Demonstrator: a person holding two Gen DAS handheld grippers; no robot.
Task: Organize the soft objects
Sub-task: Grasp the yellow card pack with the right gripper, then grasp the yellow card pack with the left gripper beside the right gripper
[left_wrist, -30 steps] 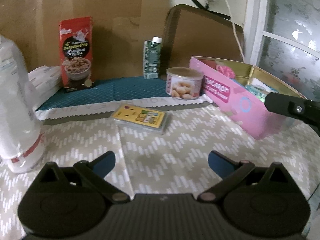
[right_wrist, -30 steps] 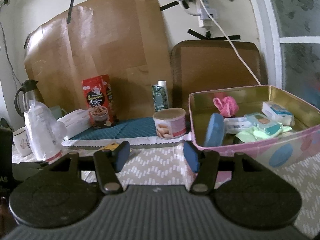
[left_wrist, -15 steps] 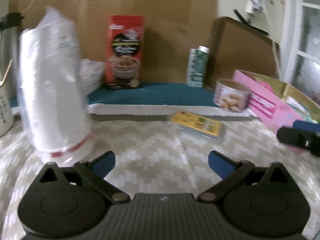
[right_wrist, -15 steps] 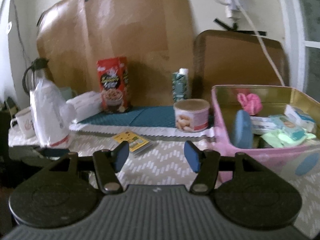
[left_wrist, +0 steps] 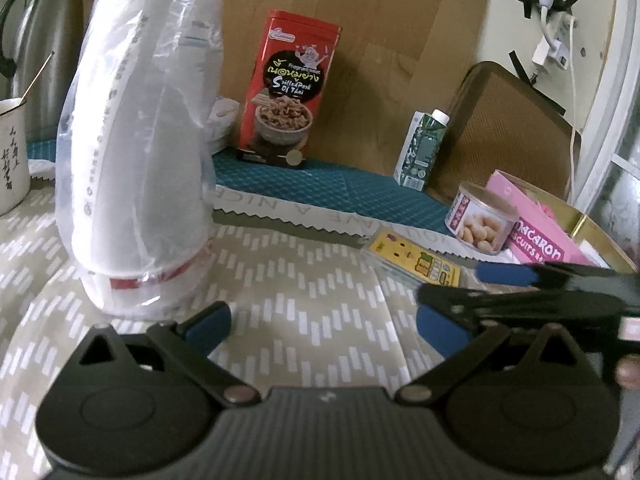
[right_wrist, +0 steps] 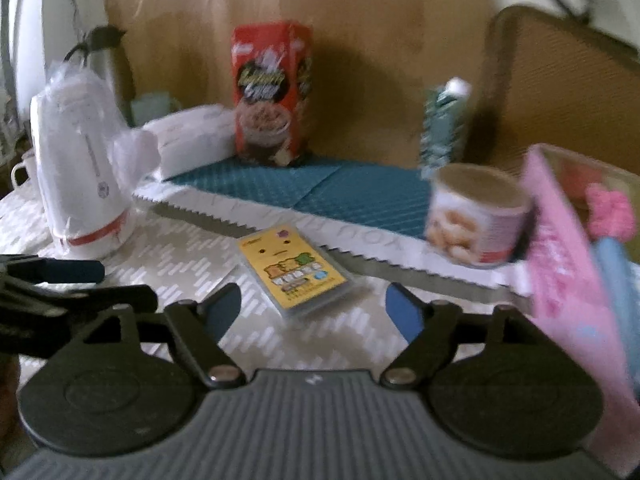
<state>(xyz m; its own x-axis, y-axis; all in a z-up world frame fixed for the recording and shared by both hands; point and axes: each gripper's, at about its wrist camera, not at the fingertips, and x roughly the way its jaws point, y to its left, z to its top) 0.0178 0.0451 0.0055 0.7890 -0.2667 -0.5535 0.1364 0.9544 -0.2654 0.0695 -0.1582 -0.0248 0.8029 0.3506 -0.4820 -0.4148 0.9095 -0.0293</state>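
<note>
A flat yellow tissue pack [right_wrist: 294,276] lies on the patterned tablecloth just ahead of my right gripper [right_wrist: 312,310]. The jaws are opening, the pack's near end is in line with the gap, and the pads do not touch it. To the right stands the pink tin [right_wrist: 568,264], with a pink fluffy thing [right_wrist: 610,212] inside. In the left wrist view, my left gripper [left_wrist: 324,326] stands open over bare cloth with nothing between its fingers. The right gripper [left_wrist: 460,284] reaches in from the right, close to the pack [left_wrist: 416,262].
A plastic-bagged stack of white bowls [left_wrist: 136,168] stands at the front left, with a mug [left_wrist: 12,152] and kettle [left_wrist: 44,40] beyond. Along the back are a red box [left_wrist: 288,92], a green carton [left_wrist: 420,148] and a biscuit can [left_wrist: 480,216].
The right gripper swung left from the tin to the yellow pack, and its jaws widened. The left gripper moved and rolled left, bringing the bagged bowls close on its left.
</note>
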